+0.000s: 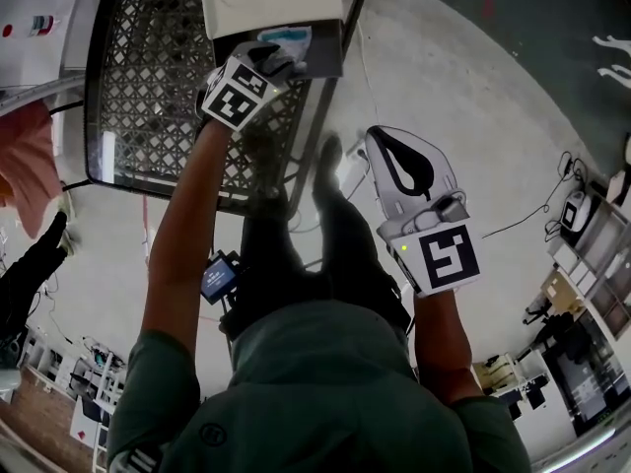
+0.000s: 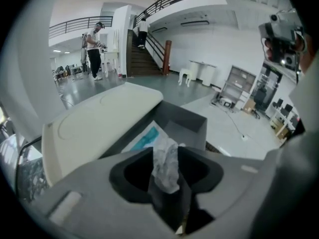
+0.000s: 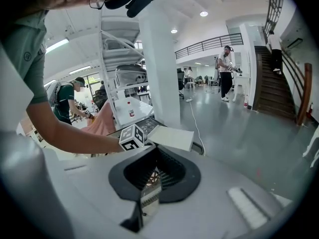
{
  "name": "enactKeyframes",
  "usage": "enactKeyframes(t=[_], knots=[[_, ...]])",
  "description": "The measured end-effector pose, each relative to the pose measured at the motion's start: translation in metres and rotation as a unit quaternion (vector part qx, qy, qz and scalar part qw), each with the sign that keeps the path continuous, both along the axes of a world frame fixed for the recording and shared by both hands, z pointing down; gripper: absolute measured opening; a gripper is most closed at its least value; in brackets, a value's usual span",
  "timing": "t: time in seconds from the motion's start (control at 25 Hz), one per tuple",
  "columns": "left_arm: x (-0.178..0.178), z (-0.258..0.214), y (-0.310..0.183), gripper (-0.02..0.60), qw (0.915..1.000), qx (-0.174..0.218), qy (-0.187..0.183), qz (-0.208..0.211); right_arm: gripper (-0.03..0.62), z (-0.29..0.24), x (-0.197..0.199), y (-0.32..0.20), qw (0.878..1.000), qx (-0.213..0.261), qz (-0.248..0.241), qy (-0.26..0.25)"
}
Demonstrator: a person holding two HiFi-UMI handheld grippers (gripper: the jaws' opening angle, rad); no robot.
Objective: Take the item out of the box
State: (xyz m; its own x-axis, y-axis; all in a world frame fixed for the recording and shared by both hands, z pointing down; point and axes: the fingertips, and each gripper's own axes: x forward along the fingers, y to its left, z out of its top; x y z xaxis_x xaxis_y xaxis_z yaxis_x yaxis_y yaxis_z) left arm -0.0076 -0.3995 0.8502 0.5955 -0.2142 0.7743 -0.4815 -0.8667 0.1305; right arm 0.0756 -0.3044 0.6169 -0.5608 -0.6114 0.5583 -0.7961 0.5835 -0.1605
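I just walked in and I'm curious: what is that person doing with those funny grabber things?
A person in a green shirt holds a gripper in each hand. The left gripper reaches down at an open dark grey box with a cream lid, on a black metal mesh table. Its jaws are open, with a crinkly white wrapper between them, not yet lifted out. The right gripper hangs beside the table, jaws shut and empty.

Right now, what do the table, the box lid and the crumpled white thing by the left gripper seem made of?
Table: dark metal mesh, judging by its diamond openwork and thin frame. Lid: smooth matte off-white, likely plastic or coated card; unclear which. Crumpled thing: thin, wrinkled, whitish sheet, probably plastic film or tissue.
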Motion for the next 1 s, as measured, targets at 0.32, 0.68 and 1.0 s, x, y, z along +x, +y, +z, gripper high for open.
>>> enactKeyframes(t=[0.32, 0.68, 1.0], knots=[[0.002, 0.015, -0.006, 0.124, 0.9998, -0.013, -0.008, 0.01, 0.006, 0.009, 0.003, 0.0, 1.0, -0.006, 0.005, -0.003], [-0.001, -0.006, -0.01, 0.011, 0.9999, 0.012, -0.005, 0.004, 0.006, 0.0, 0.009, 0.002, 1.0, -0.001, 0.0, 0.001], [-0.006, -0.056, 0.0, 0.003, 0.9996, 0.019, 0.009, 0.017, 0.006, -0.03, 0.002, -0.001, 1.0, 0.023, -0.009, -0.002]])
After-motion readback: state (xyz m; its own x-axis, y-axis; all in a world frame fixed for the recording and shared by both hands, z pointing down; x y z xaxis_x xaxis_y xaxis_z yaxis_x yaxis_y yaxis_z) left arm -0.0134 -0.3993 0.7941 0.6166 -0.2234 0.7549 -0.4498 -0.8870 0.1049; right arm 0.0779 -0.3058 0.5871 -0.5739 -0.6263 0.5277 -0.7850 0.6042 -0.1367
